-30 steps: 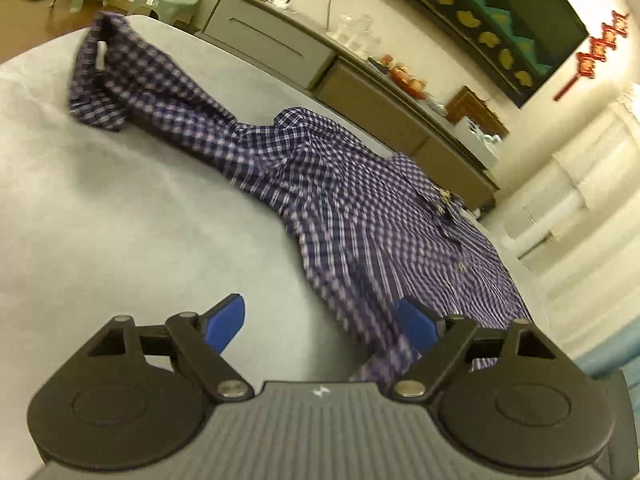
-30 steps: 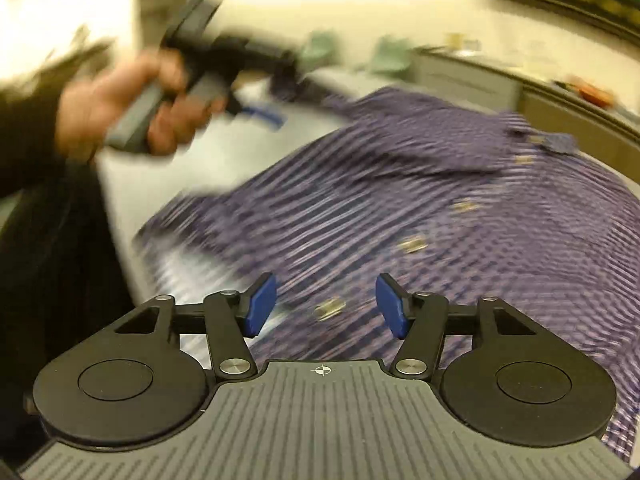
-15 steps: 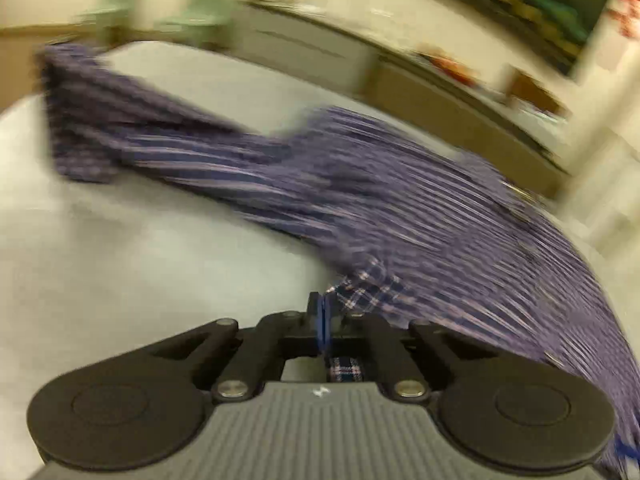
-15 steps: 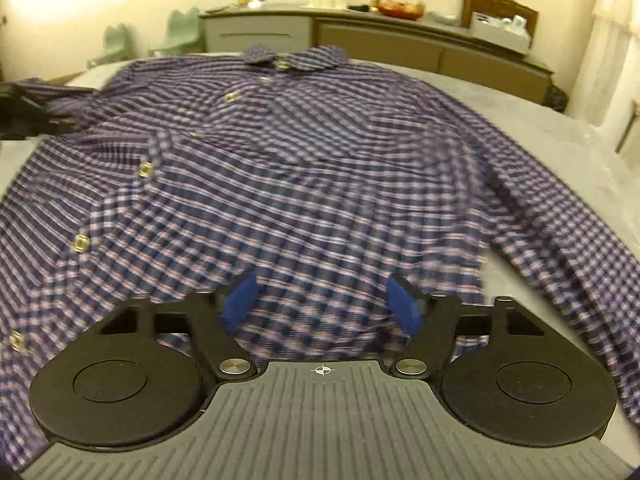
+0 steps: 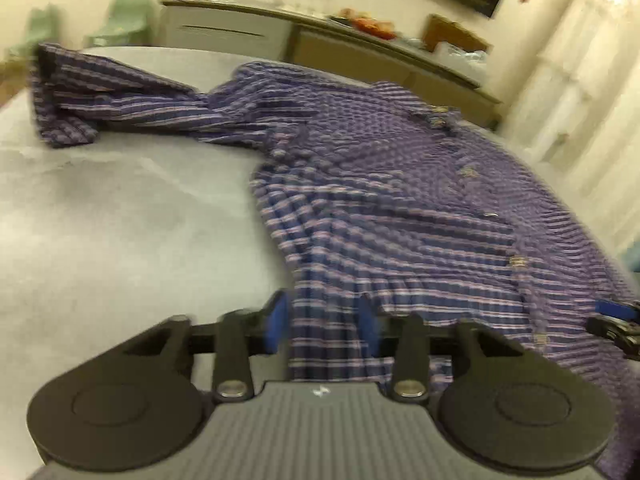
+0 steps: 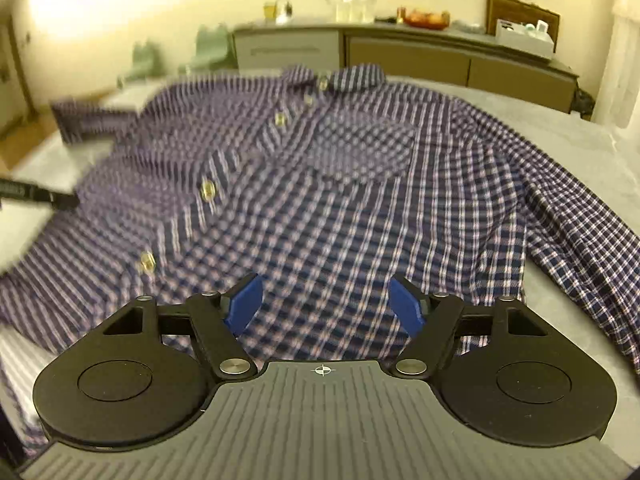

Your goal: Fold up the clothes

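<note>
A blue-and-white checked button-up shirt (image 6: 340,184) lies front up on a grey table (image 5: 120,232), collar at the far end. Its left sleeve (image 5: 112,100) stretches away, bunched at the cuff. My left gripper (image 5: 322,322) is open, its blue fingers either side of the shirt's bottom left hem corner. My right gripper (image 6: 324,304) is open and empty just above the bottom hem at the shirt's middle. The right sleeve (image 6: 580,216) lies along the right side. The right gripper's tip shows in the left wrist view (image 5: 616,316).
A long sideboard (image 6: 400,56) with jars, a fruit bowl and boxes stands against the far wall. Two green chairs (image 6: 208,52) stand beyond the table at the left. Curtains (image 5: 576,80) hang at the right.
My left gripper shut on the shirt's hem corner half a second ago and has now opened around it. My right gripper swung to the hem's middle and stays open.
</note>
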Action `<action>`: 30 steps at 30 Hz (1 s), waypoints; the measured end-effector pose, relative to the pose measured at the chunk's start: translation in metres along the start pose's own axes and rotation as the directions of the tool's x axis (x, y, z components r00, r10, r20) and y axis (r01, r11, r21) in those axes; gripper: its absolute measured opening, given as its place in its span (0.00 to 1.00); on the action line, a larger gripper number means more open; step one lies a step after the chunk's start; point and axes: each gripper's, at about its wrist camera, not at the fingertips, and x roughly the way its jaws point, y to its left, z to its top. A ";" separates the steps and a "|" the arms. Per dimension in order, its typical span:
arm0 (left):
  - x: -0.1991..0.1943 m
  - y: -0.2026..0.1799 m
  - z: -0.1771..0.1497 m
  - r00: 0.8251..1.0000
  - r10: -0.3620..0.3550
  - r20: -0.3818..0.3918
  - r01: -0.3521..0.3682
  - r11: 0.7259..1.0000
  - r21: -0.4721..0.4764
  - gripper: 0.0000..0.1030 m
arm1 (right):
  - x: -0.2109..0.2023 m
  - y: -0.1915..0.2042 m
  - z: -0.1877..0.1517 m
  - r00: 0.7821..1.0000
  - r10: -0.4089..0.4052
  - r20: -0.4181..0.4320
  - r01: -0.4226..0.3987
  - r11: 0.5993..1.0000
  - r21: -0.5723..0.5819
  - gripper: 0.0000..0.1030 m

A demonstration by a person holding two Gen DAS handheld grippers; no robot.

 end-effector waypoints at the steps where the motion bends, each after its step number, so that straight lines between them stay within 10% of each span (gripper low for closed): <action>1: -0.002 0.003 -0.001 0.998 0.058 0.009 -0.058 0.998 -0.009 0.06 | 0.002 0.000 -0.004 0.998 -0.055 -0.016 0.055 0.998 -0.026 0.68; 4: -0.020 0.012 -0.009 0.984 0.174 0.044 -0.174 0.985 -0.008 0.08 | -0.002 -0.005 -0.015 0.975 -0.222 0.003 0.221 0.971 -0.094 0.76; 7: -0.070 0.010 -0.038 0.995 0.048 0.086 -0.055 0.995 0.083 0.32 | -0.021 -0.006 -0.021 0.955 -0.292 0.045 0.295 0.946 -0.131 0.72; 10: -0.118 -0.014 -0.077 0.988 -0.110 0.110 0.074 0.953 0.293 0.75 | -0.057 0.013 -0.022 0.988 -0.075 0.134 0.091 0.989 -0.120 0.75; 12: -0.131 -0.034 -0.099 0.984 -0.156 0.082 0.105 0.894 0.435 0.81 | -0.070 0.039 -0.023 0.978 0.132 0.162 -0.111 0.984 -0.137 0.78; 15: -0.118 -0.062 -0.126 0.995 -0.061 0.075 0.004 0.801 0.599 0.81 | -0.074 0.092 -0.028 0.928 0.341 0.151 -0.293 0.917 -0.272 0.78; 18: -0.096 -0.073 -0.137 0.996 0.035 0.085 -0.082 0.758 0.647 0.39 | -0.076 0.135 -0.043 0.915 0.383 0.127 -0.292 0.847 -0.445 0.79; 20: -0.099 -0.073 -0.135 0.997 0.017 0.072 -0.058 0.780 0.623 0.08 | -0.076 0.151 -0.055 0.926 0.356 0.123 -0.244 0.816 -0.524 0.79; 27: -0.139 -0.057 -0.133 0.983 -0.175 0.059 0.110 0.814 0.571 0.16 | -0.076 0.169 -0.077 0.926 0.336 0.173 -0.153 0.751 -0.642 0.78; 29: -0.141 -0.056 -0.133 0.981 -0.178 0.074 0.105 0.816 0.569 0.23 | -0.076 0.170 -0.073 0.914 0.369 0.168 -0.193 0.762 -0.618 0.66; 30: -0.143 -0.055 -0.135 0.982 -0.163 0.090 0.083 0.813 0.576 0.35 | -0.076 0.165 -0.067 0.909 0.384 0.161 -0.231 0.787 -0.572 0.30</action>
